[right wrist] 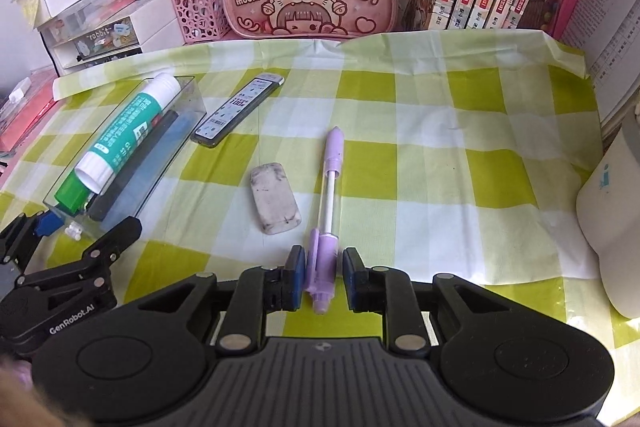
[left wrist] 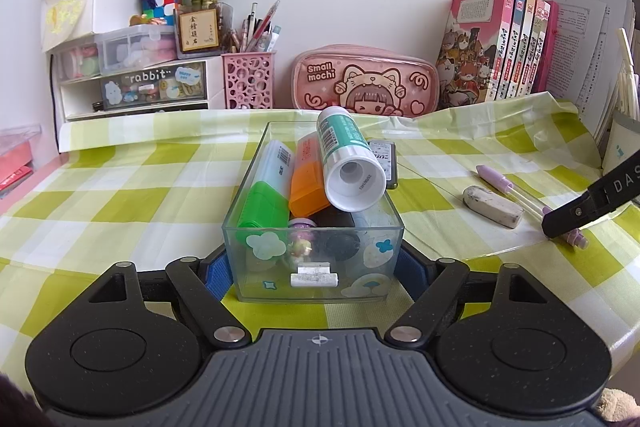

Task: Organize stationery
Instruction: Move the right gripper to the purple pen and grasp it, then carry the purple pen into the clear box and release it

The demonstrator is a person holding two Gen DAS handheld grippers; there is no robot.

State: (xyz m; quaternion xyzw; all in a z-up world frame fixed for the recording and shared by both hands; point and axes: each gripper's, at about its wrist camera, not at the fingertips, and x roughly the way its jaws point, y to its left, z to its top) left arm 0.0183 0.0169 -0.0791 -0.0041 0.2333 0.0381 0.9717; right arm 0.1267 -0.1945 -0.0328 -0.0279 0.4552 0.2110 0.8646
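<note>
A clear plastic box (left wrist: 248, 267) stands on the green checked cloth, and my left gripper (left wrist: 314, 277) is shut on its near end, blue pads on both side walls. In the box lie a white-and-teal glue stick (left wrist: 348, 155), a green highlighter (left wrist: 264, 203) and an orange one (left wrist: 308, 179). A purple pen (right wrist: 330, 195) lies flat on the cloth, its near end between the pads of my right gripper (right wrist: 325, 277). The jaws stand open, with a gap on the right side. A dirty white eraser (right wrist: 275, 198) lies just left of the pen. A flat lead case (right wrist: 238, 111) rests beside the box.
Along the back wall stand a pink pencil case (left wrist: 364, 83), a pink pen holder (left wrist: 248, 79), drawer units (left wrist: 140, 87) and a row of books (left wrist: 496, 43). A white cup (right wrist: 612, 219) sits at the right edge. The cloth ends at a pink table edge on the left.
</note>
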